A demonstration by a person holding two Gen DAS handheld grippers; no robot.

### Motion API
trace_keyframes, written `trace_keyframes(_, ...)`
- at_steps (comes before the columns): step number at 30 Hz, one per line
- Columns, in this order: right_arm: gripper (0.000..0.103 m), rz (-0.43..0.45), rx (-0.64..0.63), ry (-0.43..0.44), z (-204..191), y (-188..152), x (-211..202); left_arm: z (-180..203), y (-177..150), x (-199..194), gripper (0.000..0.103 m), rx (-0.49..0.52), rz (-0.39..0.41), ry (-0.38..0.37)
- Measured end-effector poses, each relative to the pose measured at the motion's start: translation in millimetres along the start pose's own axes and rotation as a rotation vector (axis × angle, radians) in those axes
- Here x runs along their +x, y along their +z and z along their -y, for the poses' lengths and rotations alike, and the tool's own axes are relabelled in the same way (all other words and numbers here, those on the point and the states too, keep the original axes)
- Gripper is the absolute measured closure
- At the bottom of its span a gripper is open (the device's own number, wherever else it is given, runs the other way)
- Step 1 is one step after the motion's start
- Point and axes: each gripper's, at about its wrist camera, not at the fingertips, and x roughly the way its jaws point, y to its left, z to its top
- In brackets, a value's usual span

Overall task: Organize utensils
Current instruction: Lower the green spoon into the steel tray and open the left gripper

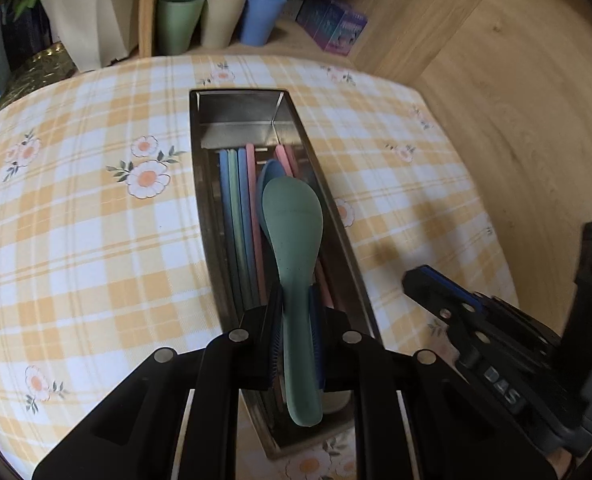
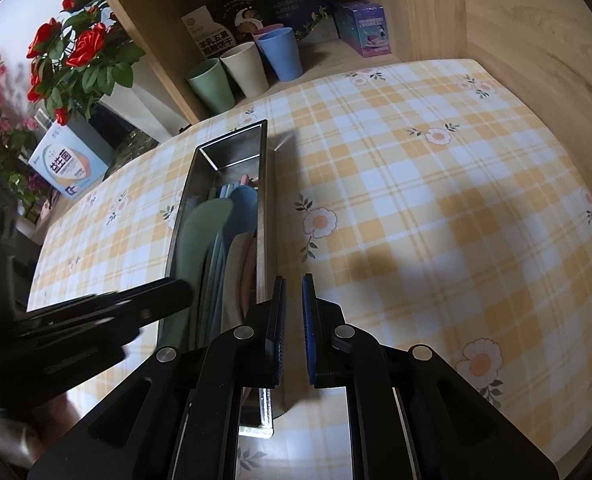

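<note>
L gripper (image 1: 296, 312) holding green spoon (image 1: 294, 232) over the metal tray (image 1: 348, 264)

L jaws clenched on the spoon's handle, bowl end pointing fwd above the tray, handle end sticking back past the pads. Tray is long & narrow, sits on a yellow checked cloth (image 1: 96, 220) w/ flower print; inside it: chopsticks (image 1: 236, 216) in blue, green & pink along the left side, a blue spoon (image 1: 266, 180) partly under the green one. R gripper (image 2: 294, 320) just beside the tray's right wall, jaws nearly closed w/ a thin gap, nothing in them. Behind the cloth, on a wood shelf: green, cream & blue cups (image 1: 220, 16), boxes, a white pot w/ a plant
</note>
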Motion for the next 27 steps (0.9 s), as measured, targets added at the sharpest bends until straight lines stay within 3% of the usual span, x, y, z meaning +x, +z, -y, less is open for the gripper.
trace_keyframes(13, 0.094, -0.002, 0.019, -0.006, 8, 2, 1, 5, 5, 17, 0.09, 0.058, -0.035, 0.049)
trace_keyframes(24, 0.094, 0.025, -0.015, -0.026, -13, 9, -20, -6, 6, -38, 0.089, 0.13, 0.065, 0.087)
trace_keyframes(27, 0.094, 0.042, -0.04, -0.027, -26, 13, -31, -15, 6, -61, 0.083, 0.138, 0.107, 0.101)
